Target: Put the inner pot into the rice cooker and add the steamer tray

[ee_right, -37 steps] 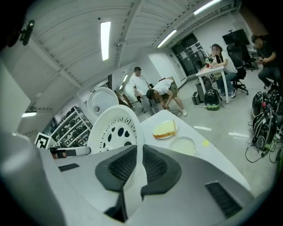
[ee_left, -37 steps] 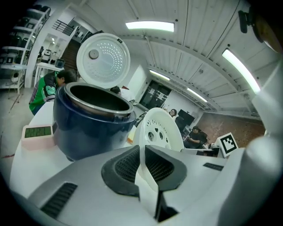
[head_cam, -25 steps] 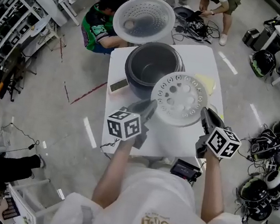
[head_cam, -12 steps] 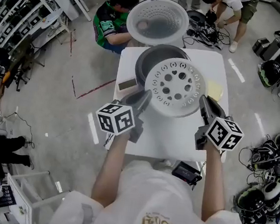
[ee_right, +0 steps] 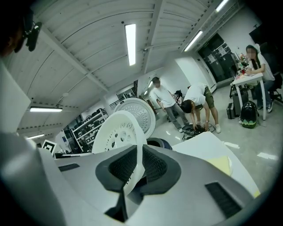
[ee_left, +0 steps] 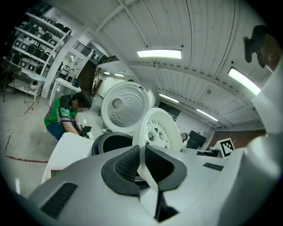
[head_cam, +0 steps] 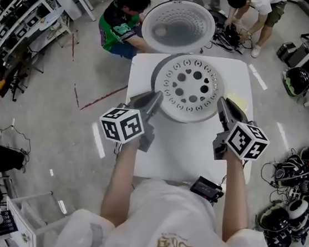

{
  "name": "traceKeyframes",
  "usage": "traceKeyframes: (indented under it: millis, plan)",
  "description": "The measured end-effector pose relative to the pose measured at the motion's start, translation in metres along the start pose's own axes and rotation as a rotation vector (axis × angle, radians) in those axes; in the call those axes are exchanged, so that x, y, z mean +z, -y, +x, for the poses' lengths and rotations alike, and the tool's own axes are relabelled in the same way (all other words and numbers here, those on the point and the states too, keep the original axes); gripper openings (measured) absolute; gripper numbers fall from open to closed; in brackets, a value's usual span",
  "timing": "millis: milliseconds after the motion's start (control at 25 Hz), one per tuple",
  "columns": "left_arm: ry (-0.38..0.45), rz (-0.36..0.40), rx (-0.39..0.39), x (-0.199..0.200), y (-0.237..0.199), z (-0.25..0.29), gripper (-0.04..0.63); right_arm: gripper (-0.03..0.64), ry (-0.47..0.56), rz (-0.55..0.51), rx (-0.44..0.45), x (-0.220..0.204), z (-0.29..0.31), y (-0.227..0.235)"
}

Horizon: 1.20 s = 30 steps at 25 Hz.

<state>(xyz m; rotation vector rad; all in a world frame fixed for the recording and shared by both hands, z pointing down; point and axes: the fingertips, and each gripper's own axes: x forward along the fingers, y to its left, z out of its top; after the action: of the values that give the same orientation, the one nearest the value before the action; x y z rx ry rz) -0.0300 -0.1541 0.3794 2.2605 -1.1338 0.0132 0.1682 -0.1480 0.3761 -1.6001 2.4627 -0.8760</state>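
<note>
Steamer tray [head_cam: 189,88]: white, perforated. A second ago it was above the table [head_cam: 184,152], short of the rice cooker [ee_left: 110,142]; now it is held over the cooker's opening.
Left gripper [head_cam: 153,99]: clamped on the tray's left rim.
Right gripper [head_cam: 222,105]: clamped on the tray's right rim.
Cooker: mostly covered by the tray in the head view; only a dark rim edge and the raised lid [head_cam: 177,25] show.
Contact between tray and cooker: cannot tell.

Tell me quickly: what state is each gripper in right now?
Left gripper: closed on the left rim of the round white perforated plastic steamer tray.
Right gripper: closed on the same tray's right rim.
</note>
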Motion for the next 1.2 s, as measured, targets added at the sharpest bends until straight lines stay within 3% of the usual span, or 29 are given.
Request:
traceKeyframes:
  millis: [320, 560, 1040, 1200]
  plan:
    - [-0.003, -0.023, -0.002, 0.025, -0.044, 0.016, 0.055, 0.049, -0.013, -0.001, -0.02, 0.005, 0.051, -0.008]
    - [-0.032, -0.027, -0.005, 0.021, -0.066, 0.033, 0.057, 0.049, -0.038, -0.003, -0.054, -0.003, 0.074, 0.003]
    - [-0.112, 0.014, 0.002, 0.009, -0.087, 0.055, 0.067, 0.055, -0.092, -0.02, -0.113, -0.019, 0.096, 0.02]
    - [-0.129, 0.063, 0.023, 0.002, -0.087, 0.06, 0.075, 0.058, -0.089, -0.052, -0.134, -0.021, 0.096, 0.027]
